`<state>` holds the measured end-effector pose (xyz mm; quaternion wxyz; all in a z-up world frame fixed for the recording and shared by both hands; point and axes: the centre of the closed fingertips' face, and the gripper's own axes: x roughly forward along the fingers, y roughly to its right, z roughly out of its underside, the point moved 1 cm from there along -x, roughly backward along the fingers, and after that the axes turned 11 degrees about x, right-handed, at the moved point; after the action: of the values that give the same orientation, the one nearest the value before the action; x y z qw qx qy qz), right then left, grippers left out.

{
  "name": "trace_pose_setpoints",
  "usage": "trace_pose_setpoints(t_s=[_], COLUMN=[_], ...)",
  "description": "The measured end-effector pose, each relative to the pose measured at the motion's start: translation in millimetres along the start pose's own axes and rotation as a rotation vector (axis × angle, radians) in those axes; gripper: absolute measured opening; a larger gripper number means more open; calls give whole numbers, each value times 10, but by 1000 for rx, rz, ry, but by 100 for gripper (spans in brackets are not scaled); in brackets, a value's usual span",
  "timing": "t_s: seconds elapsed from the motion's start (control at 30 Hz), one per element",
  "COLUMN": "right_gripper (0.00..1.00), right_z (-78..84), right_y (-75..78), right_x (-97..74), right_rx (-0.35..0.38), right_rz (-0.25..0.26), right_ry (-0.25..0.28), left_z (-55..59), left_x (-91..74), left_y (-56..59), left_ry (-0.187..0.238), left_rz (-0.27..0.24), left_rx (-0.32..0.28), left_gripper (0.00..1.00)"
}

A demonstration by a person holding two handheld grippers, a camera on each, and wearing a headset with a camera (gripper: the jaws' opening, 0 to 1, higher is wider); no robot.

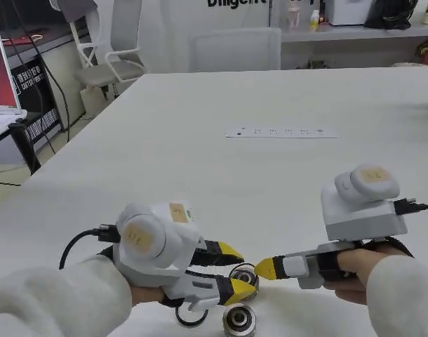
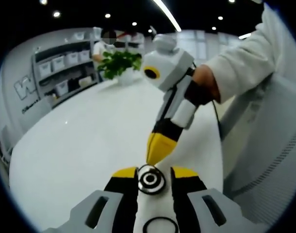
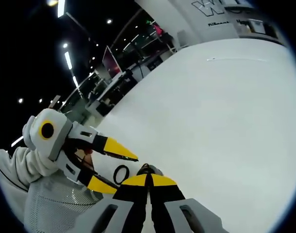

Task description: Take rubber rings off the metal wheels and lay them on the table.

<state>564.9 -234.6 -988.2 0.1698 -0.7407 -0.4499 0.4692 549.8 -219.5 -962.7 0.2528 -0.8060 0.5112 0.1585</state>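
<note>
1. The white table is smooth and matte. A flat white power strip lies at 12 o'clock from the grippers, well apart, and a pale chair stands at the far edge.
2. Near the front edge a second metal wheel lies flat, with a shiny hub and a dark rim. A thin black rubber ring lies loose on the table at 9 o'clock of it, partly hidden under the left gripper.
3. The left gripper's jaws stand apart, with their yellow tips on either side of a metal wheel. This wheel sits just beside the second one, at its 12 o'clock. I cannot tell whether the tips clamp it or only bracket it.
4. The right gripper reaches in from 3 o'clock with its jaws pressed together into one yellow point. The point meets the wheel's rim. Whether anything is pinched there is hidden.
5. In the left gripper view the bracketed wheel is round, with concentric dark and bright bands.
</note>
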Motion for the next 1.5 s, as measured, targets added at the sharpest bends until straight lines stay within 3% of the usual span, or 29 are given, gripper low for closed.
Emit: trace_pose_setpoints(t_s=[0.2, 0.5, 0.77, 0.87, 1.13, 1.33, 1.5], right_gripper=[0, 0, 0, 0, 0, 0, 0], right_z=[-34, -102, -165, -189, -157, -150, -134], right_y=[-33, -39, -87, -163, -403, -558, -632], right_x=[-3, -23, -25, -5, 35, 60, 90], right_rx=[1, -3, 11, 17, -32, -47, -59], right_rz=[-12, -7, -28, -56, -106, -151, -171], right_ry=[10, 38, 65, 69, 45, 40, 32], left_z=[-92, -37, -181, -212, -167, -250, -182], left_x=[-159, -382, -760, -922, -1211, -1381, -1490], left_y=[-96, -254, -406, -406, -341, -324, -207], left_ry=[21, -1, 44, 62, 49, 61, 40], left_rz=[-31, -49, -121, -143, -176, -198, -176], left_rx=[28, 7, -15, -22, -35, -26, -28], left_gripper=[41, 52, 64, 67, 73, 76, 77])
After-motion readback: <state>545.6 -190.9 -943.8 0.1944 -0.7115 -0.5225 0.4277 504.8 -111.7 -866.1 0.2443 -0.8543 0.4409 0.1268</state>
